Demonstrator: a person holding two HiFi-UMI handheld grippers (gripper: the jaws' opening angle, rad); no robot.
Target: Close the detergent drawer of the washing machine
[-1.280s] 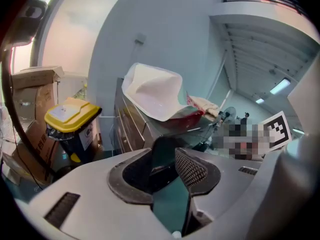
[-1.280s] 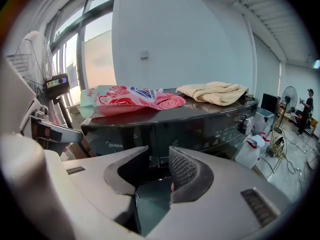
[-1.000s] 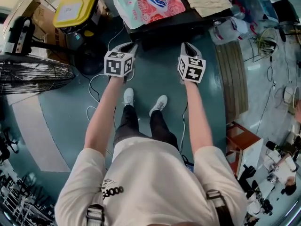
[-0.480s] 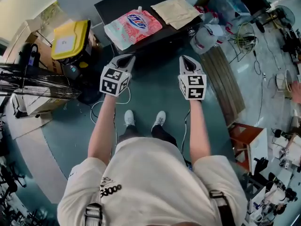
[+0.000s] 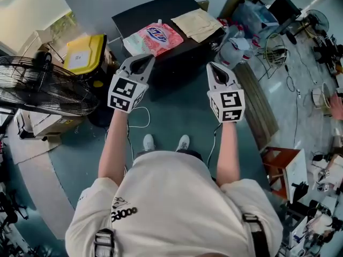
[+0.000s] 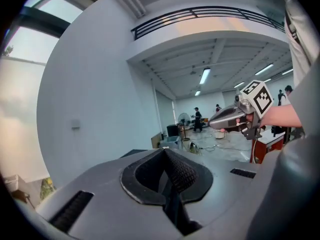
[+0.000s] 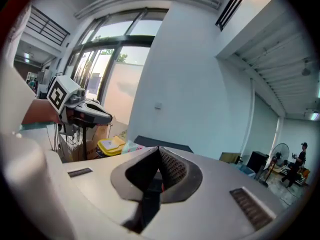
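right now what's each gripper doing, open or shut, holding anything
left gripper: shut, nothing between its jaws
right gripper: shut, nothing between its jaws

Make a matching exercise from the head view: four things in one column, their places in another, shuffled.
Things:
1. pink detergent bag
2. yellow-lidded box
3. black floor fan
4. red stool

Places:
A. at the picture's far left edge
B. on the black machine top, beside a beige sheet
C. on the floor at the person's right
D. just left of the black machine

Pairs: 1-B, 2-D, 3-A, 4-C
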